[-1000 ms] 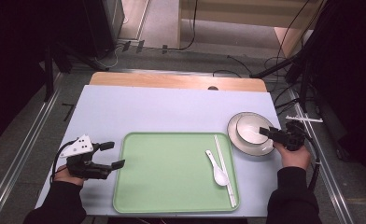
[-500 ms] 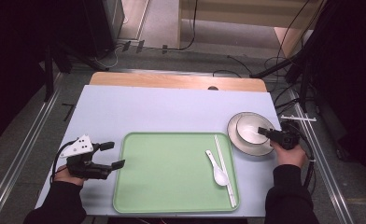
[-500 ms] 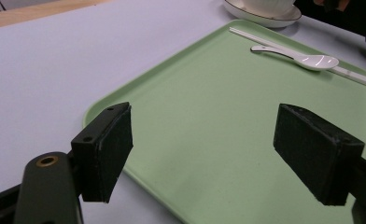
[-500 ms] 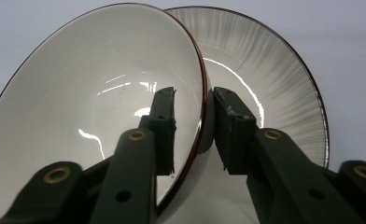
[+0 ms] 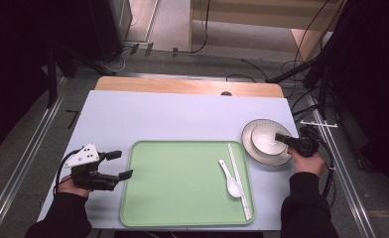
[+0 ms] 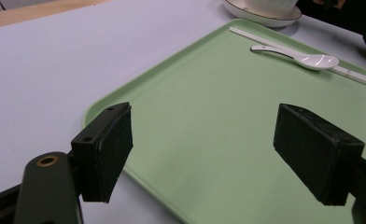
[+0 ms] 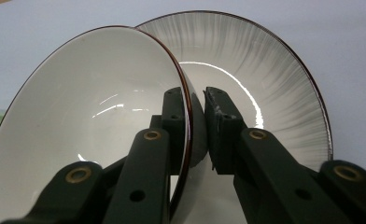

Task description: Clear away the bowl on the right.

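Bowl (image 7: 87,121) sits on the plate (image 7: 265,79) at right-center of the high view, just off the green tray's (image 5: 182,183) right edge; the right gripper (image 7: 197,116) has just been closing, jaws now pinching the bowl's near rim, one inside and one outside. My read: grasp about made, lift and move onto the tray not yet done. Spoon (image 5: 230,178) and chopsticks (image 5: 238,181) already lie at the tray's right side; left gripper (image 6: 209,154) hangs wide open, empty, over the tray's left edge.
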`<action>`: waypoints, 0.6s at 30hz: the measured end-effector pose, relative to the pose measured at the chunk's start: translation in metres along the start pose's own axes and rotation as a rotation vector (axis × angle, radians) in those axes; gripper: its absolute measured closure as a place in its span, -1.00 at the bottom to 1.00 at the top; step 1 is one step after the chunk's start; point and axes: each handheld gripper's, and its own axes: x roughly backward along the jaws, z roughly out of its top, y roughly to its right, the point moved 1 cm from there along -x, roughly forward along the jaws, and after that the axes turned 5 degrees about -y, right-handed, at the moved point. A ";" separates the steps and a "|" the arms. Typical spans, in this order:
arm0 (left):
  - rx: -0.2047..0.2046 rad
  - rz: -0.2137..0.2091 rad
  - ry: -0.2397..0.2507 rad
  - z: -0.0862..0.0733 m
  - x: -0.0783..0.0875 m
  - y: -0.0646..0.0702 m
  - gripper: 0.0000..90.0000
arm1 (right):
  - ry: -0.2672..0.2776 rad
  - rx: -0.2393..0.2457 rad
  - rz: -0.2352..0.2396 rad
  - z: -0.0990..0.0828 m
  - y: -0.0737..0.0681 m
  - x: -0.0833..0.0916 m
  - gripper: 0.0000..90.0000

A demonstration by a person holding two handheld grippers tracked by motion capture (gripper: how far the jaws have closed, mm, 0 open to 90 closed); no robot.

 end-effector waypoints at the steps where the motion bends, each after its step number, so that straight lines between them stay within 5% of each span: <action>1: 0.001 0.000 0.001 0.000 0.000 0.000 -0.56 | 0.000 0.000 0.000 0.000 0.000 0.000 0.78; 12: 0.003 0.004 0.006 0.000 0.001 -0.001 -0.56 | -0.002 0.008 -0.017 0.003 -0.004 0.006 0.78; 18: 0.003 0.004 0.006 0.000 0.001 -0.001 -0.56 | 0.006 0.001 0.024 0.005 -0.007 0.013 0.79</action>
